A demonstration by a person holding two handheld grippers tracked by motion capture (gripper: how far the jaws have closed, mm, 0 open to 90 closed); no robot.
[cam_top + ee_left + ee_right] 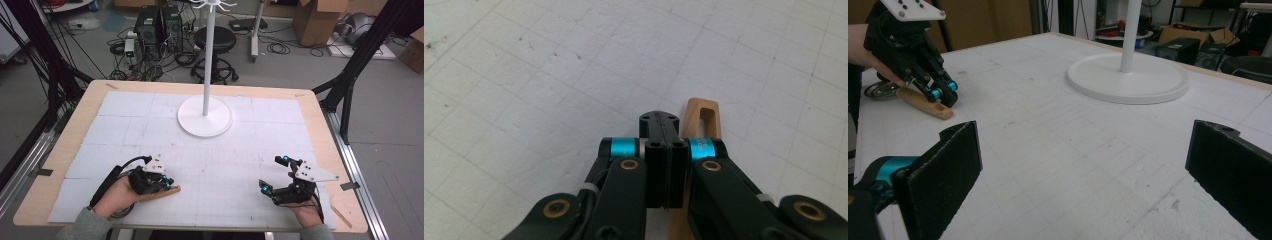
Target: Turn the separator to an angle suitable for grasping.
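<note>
The left gripper (167, 184) is seen with its jaws pressed fully together and nothing between them, resting low on the white gridded mat (210, 150) near the front left edge. A slim light-wood handle with a slotted end (161, 192) is found lying flat on the mat, just beside and partly under that gripper. The right gripper (272, 173) is held with jaws spread wide and empty, well apart from a white round-based pole stand (205, 116).
</note>
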